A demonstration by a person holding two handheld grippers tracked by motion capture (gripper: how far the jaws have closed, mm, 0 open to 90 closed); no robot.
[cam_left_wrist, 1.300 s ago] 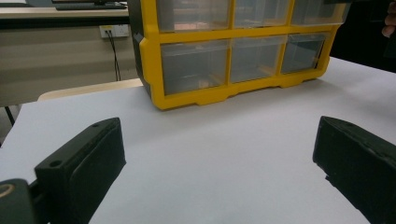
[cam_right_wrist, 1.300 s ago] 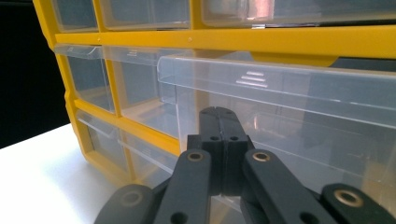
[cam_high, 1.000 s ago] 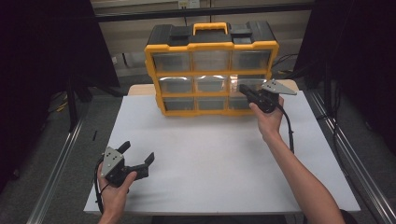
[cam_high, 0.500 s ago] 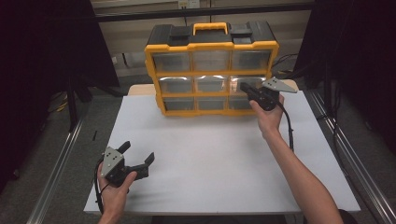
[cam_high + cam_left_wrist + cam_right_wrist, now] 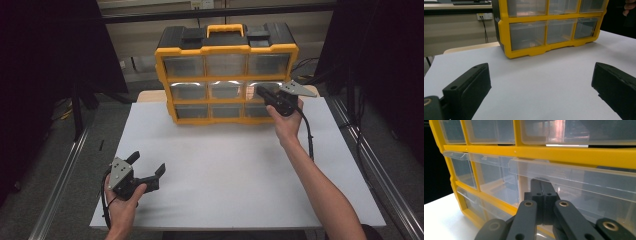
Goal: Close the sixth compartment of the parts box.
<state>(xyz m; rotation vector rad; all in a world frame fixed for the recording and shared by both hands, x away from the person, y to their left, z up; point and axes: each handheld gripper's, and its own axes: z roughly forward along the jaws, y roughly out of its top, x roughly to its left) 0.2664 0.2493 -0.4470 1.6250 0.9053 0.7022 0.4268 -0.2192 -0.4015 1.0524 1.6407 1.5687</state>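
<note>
A yellow organizer with a black top and several clear drawers stands at the back of the white table. My right gripper is raised at the right drawer of the middle row. In the right gripper view its jaws are pressed together, tips against that clear drawer front just under its lip, with nothing between them. My left gripper rests near the table's front left corner, open wide, pointing toward the organizer. Bare white table shows between its jaws.
Metal rails run along the left and right sides of the table. The right gripper's black cable trails over the table beside the forearm. A wide stretch of white surface lies between the organizer and the front edge.
</note>
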